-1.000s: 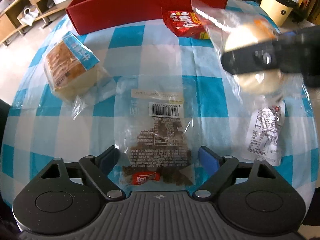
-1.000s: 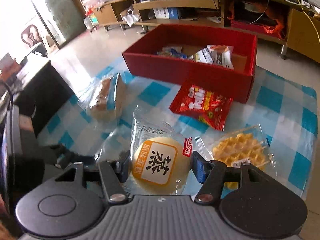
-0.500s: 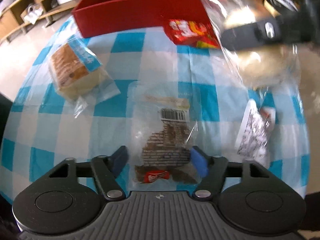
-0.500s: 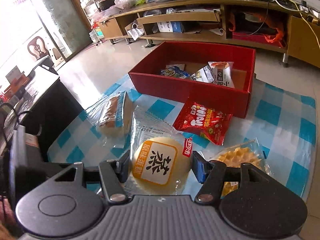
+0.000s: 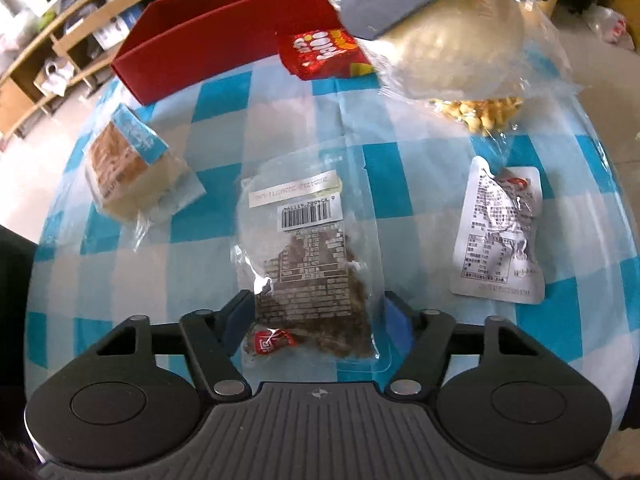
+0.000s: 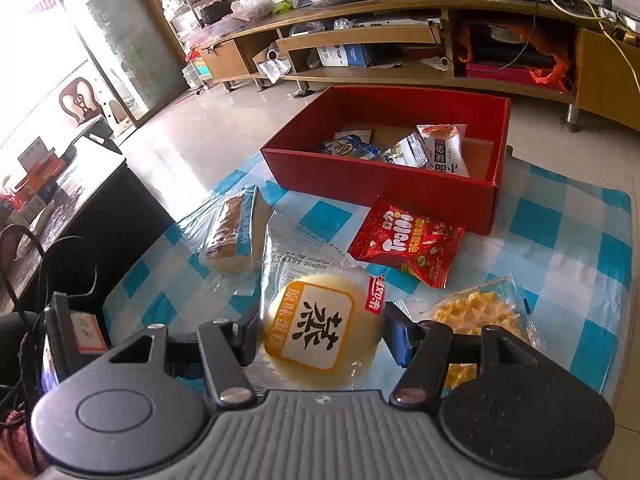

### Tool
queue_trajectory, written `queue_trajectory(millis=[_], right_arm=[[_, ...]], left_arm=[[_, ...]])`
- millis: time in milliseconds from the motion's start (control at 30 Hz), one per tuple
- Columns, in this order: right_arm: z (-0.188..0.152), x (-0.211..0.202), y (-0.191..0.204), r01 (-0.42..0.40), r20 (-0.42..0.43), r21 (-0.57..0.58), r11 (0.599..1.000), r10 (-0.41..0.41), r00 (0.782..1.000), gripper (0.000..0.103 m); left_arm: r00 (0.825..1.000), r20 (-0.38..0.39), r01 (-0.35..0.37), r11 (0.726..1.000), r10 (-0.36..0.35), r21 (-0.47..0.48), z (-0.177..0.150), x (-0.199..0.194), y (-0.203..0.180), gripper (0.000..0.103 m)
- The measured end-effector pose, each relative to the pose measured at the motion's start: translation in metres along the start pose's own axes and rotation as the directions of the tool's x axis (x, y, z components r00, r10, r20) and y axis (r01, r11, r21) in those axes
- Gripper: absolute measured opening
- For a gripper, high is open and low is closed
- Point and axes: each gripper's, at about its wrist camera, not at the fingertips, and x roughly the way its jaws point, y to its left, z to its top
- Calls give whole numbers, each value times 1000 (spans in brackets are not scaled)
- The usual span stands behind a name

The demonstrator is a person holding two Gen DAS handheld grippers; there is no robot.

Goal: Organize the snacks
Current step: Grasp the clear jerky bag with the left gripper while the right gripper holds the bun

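Note:
A clear bag of brown snack (image 5: 312,280) lies on the blue-checked tablecloth (image 5: 208,100) between the fingers of my left gripper (image 5: 318,316). Its jaws are closing and both pads touch the bag's crinkled sides. My right gripper (image 6: 320,332) is shut on a round pale bun in a clear wrapper (image 6: 320,332), held above the table. The left wrist view shows that bun (image 5: 452,48) from below, at the top right. The red box (image 6: 384,188) stands at the far end with several packets inside.
On the cloth lie a red candy bag (image 6: 408,248), a waffle pack (image 6: 476,312), a wrapped sandwich bread (image 5: 128,168) at the left and a white sachet (image 5: 500,240) at the right. A dark cabinet (image 6: 100,216) stands left of the table, shelves behind.
The left jaws have narrowed from wide of the brown-snack bag to touching its sides, and the bag has crinkled. The right gripper keeps its hold on the bun and looks slightly higher.

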Motion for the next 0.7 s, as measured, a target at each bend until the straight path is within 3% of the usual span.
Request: queue_trajectory(millis=[100, 300, 367, 400, 433, 567, 700], right_arm=[[0, -2, 0, -3, 11, 2, 1000, 3, 1000, 61], [0, 0, 0, 16, 6, -7, 1000, -16, 1000, 61], [0, 1, 0, 15, 2, -5, 1000, -15, 1000, 61], [0, 2, 0, 14, 0, -4, 1000, -14, 1000, 61], [0, 3, 0, 12, -2, -3, 1000, -12, 1000, 61], [0, 5, 0, 8, -7, -4, 1000, -8, 1000, 61], [1, 9, 0, 8, -15, -6, 1000, -8, 1000, 61]], left_arm=[[1000, 11, -1, 1000, 1, 1, 0, -5, -1, 68], [996, 58, 79, 992, -74, -94, 7, -19, 20, 56], [992, 47, 123, 986, -119, -115, 8, -13, 27, 64], [993, 31, 120, 980, -116, -156, 7, -7, 31, 81], [994, 15, 106, 976, -105, -188, 7, 1, 36, 89], [992, -34, 109, 961, -121, -253, 7, 19, 48, 92], [996, -6, 81, 976, -84, -203, 12, 16, 36, 85]])
